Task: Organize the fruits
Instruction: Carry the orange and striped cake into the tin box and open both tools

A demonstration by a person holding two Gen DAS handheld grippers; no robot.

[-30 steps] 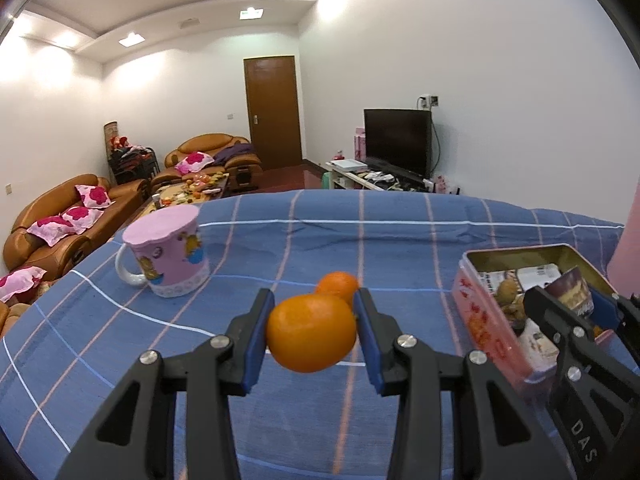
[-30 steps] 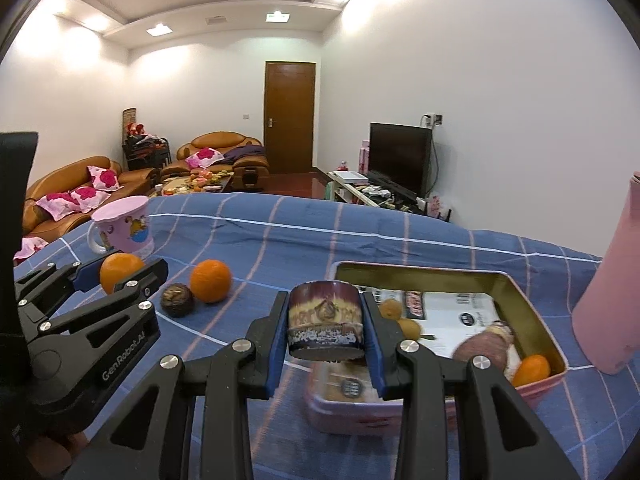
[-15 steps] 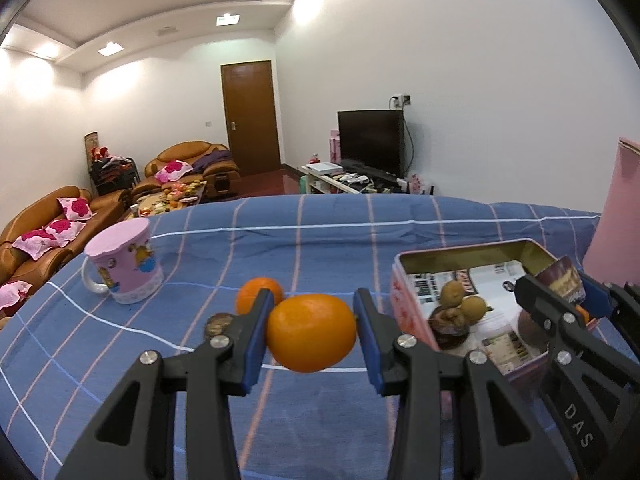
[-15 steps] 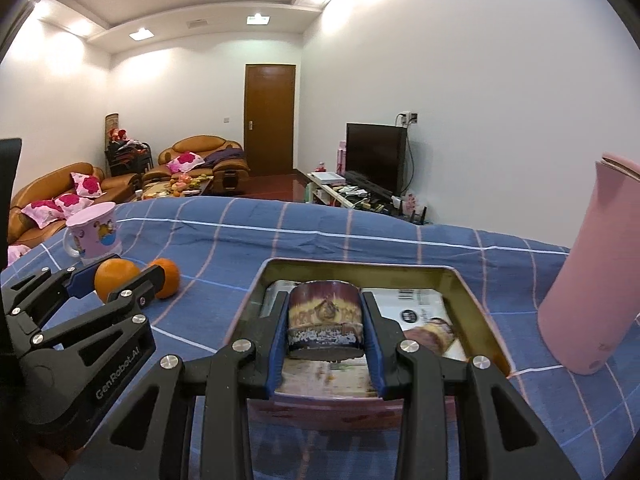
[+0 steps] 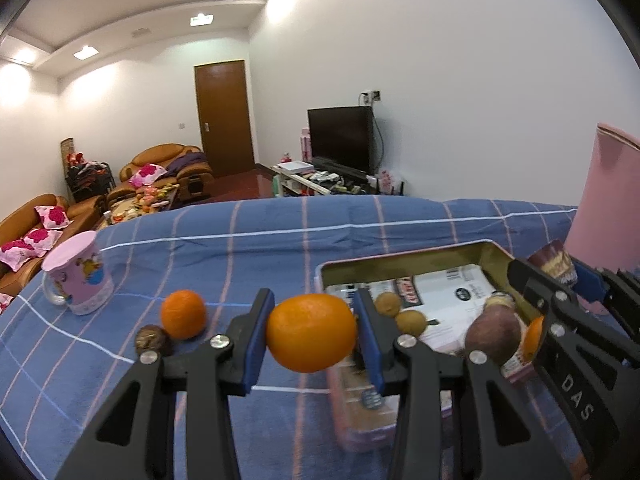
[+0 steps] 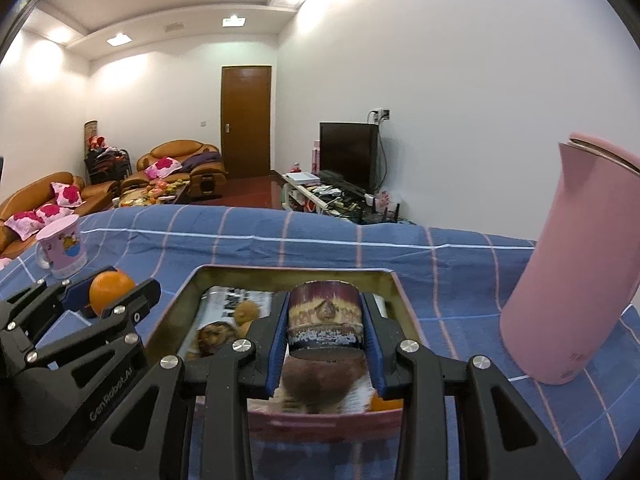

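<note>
**Both grippers loaded over the tin's near edge**

Nearest the lens in the left wrist view, the left gripper [image 5: 312, 334] pinches an orange [image 5: 311, 332] at centre frame, its blue pads pressed on either side. In the right wrist view the right gripper [image 6: 325, 330] is clamped on a small patterned cup-shaped item [image 6: 325, 316] at lower centre, above the tin [image 6: 394, 292]. Just beyond, the tin holds paper and several fruits. Further off, at left of the left view, a second orange [image 5: 183, 314] and a dark round fruit [image 5: 152, 340] lie on the blue checked cloth [image 5: 240, 248], a pink mug [image 5: 78, 278] behind them.

Risks, as I judge them: the orange is round and gripped narrowly, so it could slip and roll; the grippers sit close together and could collide; a pink jug [image 6: 572, 280] stands near at right and could be knocked.
</note>
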